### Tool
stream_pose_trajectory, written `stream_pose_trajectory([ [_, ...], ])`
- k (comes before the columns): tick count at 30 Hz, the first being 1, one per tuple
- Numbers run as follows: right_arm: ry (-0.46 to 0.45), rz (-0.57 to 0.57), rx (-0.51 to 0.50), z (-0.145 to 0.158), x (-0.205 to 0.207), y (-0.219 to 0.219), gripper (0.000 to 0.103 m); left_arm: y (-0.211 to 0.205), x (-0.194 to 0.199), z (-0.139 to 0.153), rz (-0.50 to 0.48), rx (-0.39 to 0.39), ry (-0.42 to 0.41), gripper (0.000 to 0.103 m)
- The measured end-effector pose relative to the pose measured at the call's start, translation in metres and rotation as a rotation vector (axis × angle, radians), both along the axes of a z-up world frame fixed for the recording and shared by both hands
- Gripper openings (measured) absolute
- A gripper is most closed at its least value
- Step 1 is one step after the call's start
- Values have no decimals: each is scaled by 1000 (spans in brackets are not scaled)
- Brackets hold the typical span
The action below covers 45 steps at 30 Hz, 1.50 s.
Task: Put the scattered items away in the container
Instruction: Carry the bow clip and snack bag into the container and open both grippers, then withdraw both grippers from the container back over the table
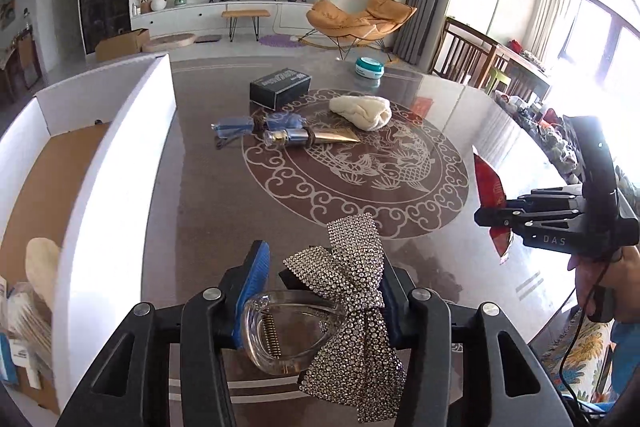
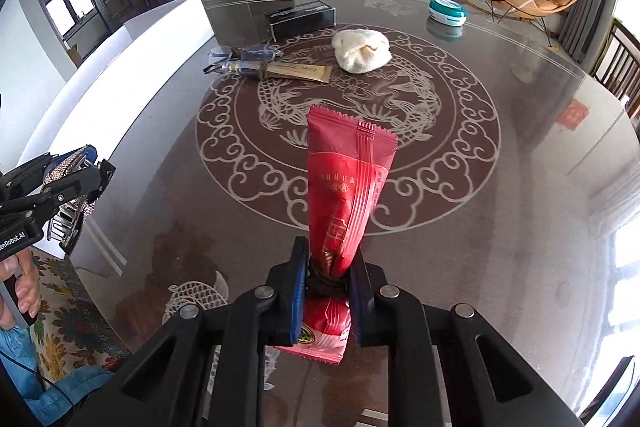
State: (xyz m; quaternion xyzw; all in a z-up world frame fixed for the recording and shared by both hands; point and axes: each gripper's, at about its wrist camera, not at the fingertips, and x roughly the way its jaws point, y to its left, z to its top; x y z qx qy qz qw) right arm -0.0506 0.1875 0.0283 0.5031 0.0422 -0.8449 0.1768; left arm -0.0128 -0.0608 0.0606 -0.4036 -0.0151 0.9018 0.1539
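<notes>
Rhinestone bow hair clip clamped aloft, red snack packet pinched upright, white box left.

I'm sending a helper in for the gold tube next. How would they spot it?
Start at the round dragon medallion on the table and go to its far edge, toward the white container. The gold tube lies flat there, between the cream cloth bundle and the blue glasses. It alone is long, metallic gold, with a cord around it.
</notes>
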Motion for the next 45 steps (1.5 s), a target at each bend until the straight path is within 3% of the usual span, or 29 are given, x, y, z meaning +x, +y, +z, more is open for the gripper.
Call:
stream_pose_trajectory([
  [5, 62, 131, -48, 33, -3, -80, 19, -84, 7, 48, 111, 19, 57, 49],
  [8, 101, 216, -101, 58, -7, -139, 19, -146, 0, 63, 224, -9, 71, 49],
  [15, 173, 440, -241, 104, -21, -285, 19, -266, -33, 39, 470, 1, -17, 49],
  [19, 167, 502, -231, 96, -43, -351, 19, -288, -56, 12, 499, 11, -86, 49],
  [25, 98, 512, -128, 46, -73, -411, 19, -297, -85, -19, 515, -15, -169, 49],
  [28, 57, 509, -84, 25, -82, -426, 20, -298, -93, -32, 524, -48, -219, 50],
  [30, 37, 487, -68, 16, -86, -431, 26, -297, -97, -41, 548, -81, -257, 52],
  [32, 34, 468, -81, 13, -89, -428, 56, -302, -97, -44, 574, -100, -272, 64],
  [34, 51, 457, -116, 18, -90, -419, 73, -305, -95, -43, 596, -105, -266, 75],
  [39, 137, 421, -217, 43, -79, -376, 75, -298, -83, -23, 625, -124, -212, 77],
  [41, 200, 383, -233, 48, -68, -347, 89, -287, -74, -7, 616, -133, -160, 77],
  [43, 269, 333, -200, 46, -59, -316, 95, -269, -65, 10, 590, -143, -109, 77],
  [45, 316, 287, -138, 34, -52, -279, 96, -244, -53, 25, 542, -137, -64, 77],
])
